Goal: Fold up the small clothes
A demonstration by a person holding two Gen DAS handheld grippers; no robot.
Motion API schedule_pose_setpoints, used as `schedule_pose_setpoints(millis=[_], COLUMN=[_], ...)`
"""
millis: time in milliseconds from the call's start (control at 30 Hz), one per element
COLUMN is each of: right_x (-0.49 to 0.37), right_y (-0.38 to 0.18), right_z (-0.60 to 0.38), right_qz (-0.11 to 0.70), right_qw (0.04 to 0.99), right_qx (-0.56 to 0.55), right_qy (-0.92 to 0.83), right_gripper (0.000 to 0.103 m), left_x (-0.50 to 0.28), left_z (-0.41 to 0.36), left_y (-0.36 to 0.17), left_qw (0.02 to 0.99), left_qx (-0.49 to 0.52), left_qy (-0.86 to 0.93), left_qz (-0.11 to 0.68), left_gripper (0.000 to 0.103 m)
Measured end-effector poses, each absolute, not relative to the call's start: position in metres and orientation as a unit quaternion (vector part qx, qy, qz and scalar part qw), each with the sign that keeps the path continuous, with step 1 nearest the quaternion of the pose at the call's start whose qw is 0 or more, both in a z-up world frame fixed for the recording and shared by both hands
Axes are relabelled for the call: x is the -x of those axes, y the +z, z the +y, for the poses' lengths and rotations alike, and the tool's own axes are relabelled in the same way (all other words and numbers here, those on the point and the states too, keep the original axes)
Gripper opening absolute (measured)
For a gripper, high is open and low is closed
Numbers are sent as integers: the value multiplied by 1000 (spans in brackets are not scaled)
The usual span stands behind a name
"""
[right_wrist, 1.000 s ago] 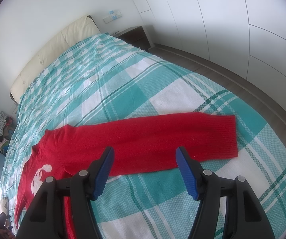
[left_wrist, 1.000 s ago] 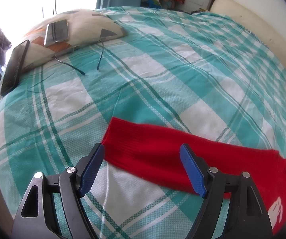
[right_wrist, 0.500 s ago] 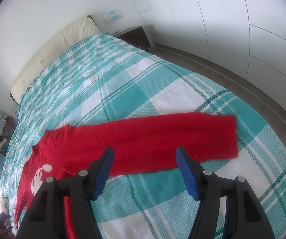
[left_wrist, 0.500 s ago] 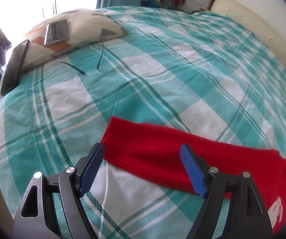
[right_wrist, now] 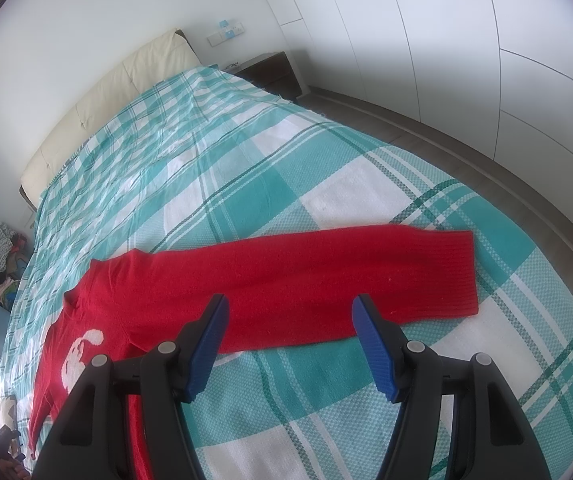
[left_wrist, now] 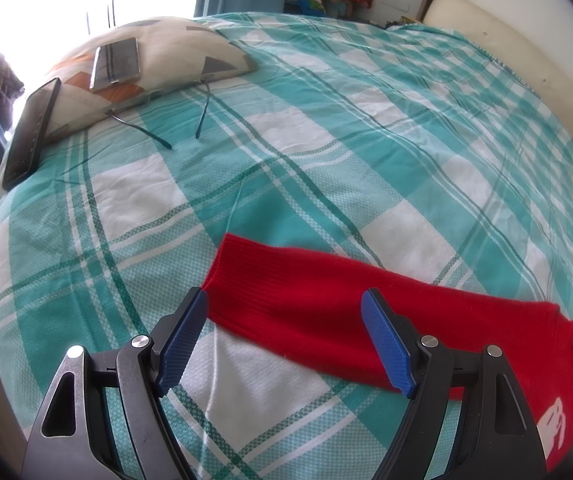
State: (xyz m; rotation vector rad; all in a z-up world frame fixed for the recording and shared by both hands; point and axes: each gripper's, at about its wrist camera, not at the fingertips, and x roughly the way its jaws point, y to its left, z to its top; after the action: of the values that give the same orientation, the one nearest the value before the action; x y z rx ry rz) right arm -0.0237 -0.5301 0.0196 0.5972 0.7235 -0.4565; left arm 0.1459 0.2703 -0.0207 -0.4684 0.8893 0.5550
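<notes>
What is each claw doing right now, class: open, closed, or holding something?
Left claw: open, empty, above the red sweater sleeve.
Right claw: open, empty, above the other sleeve.

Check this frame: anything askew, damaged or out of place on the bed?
Nothing damaged. The red sweater lies flat with sleeves spread. Only oddity: a tablet and a phone rest on the pillow, well clear of both open grippers.

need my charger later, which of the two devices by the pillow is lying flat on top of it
The lighter, silver-edged device lies on top of the pillow. The dark one only leans on edge against the pillow's side.
</notes>
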Motion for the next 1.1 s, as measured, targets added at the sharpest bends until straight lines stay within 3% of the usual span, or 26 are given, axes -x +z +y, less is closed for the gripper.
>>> schedule_pose_setpoints(millis=[1100], right_x=[24], right_y=[15], right_z=[-528], right_qz=[348], right_qw=[866], right_qx=[-287], right_qy=[-217], right_gripper=[64], left_x=[-146], left_z=[271], left_y=[-21], left_qw=[840], left_qx=[222], left_qy=[262], left_qz=[421], left_gripper=[83])
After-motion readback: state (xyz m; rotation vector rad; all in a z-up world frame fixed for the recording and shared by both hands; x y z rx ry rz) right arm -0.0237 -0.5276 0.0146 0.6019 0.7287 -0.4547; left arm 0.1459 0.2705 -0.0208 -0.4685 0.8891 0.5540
